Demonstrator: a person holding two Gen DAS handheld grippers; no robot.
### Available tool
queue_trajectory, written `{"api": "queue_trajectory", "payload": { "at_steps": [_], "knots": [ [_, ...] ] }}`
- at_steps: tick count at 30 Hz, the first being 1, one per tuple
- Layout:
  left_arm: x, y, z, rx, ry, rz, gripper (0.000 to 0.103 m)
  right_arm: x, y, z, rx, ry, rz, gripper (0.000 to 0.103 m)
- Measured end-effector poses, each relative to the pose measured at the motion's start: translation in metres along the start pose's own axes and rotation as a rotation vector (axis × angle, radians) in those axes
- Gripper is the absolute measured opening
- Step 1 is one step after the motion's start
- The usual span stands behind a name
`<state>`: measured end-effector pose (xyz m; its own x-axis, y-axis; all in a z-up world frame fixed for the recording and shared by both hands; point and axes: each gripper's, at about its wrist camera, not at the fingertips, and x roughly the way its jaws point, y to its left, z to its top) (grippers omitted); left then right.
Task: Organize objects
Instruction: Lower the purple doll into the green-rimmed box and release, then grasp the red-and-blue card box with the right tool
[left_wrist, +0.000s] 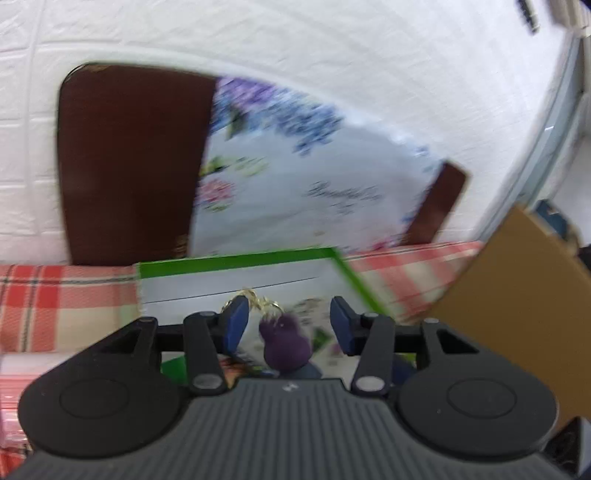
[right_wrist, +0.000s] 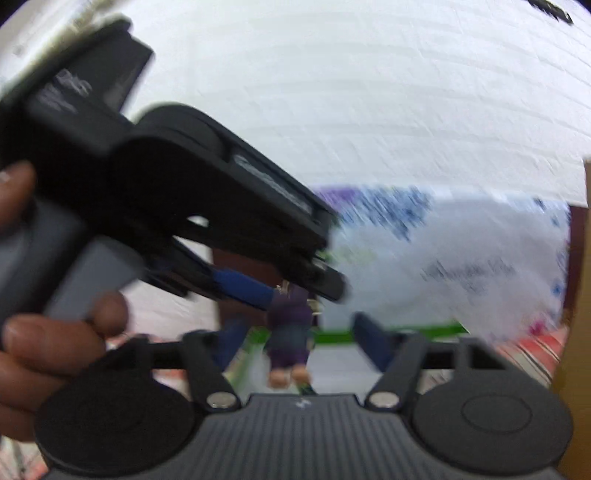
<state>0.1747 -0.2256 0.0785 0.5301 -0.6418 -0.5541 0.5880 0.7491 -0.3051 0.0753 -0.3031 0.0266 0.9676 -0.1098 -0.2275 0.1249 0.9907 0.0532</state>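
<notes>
A small purple plush keychain (left_wrist: 283, 345) with a gold chain (left_wrist: 258, 301) hangs between the fingers of my left gripper (left_wrist: 290, 325), whose jaws stand wide apart; the chain sits against the left blue pad (left_wrist: 234, 325). In the right wrist view the same purple figure (right_wrist: 290, 325) dangles from the left gripper's blue fingertip (right_wrist: 243, 288), above a green-edged box (right_wrist: 406, 328). My right gripper (right_wrist: 301, 343) is open and empty just below and behind the figure. The frames are blurred.
A green-rimmed box (left_wrist: 236, 264) with printed items lies on a red plaid cloth (left_wrist: 55, 295). Behind it stand a dark brown headboard (left_wrist: 129, 166) and a floral pillow (left_wrist: 295, 192) against a white brick wall. A cardboard box (left_wrist: 524, 302) is at the right.
</notes>
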Motion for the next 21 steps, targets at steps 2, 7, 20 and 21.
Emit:
{"api": "queue_trajectory", "payload": {
  "at_steps": [2,7,20,21],
  "knots": [
    [0.007,0.009,-0.008,-0.006,0.017,-0.003,0.049,0.0,-0.014,-0.015,0.079,0.023,0.026,0.072],
    [0.012,0.029,-0.021,-0.05,0.06,0.039,0.05,-0.008,-0.027,-0.041,0.146,0.072,0.012,0.072],
    [-0.072,0.123,-0.051,-0.175,0.002,0.224,0.051,-0.043,0.033,-0.057,0.12,0.166,0.207,0.064],
    [-0.078,0.135,-0.053,-0.198,0.0,0.238,0.051,-0.043,0.046,-0.058,0.091,0.174,0.239,0.064]
  ]
}}
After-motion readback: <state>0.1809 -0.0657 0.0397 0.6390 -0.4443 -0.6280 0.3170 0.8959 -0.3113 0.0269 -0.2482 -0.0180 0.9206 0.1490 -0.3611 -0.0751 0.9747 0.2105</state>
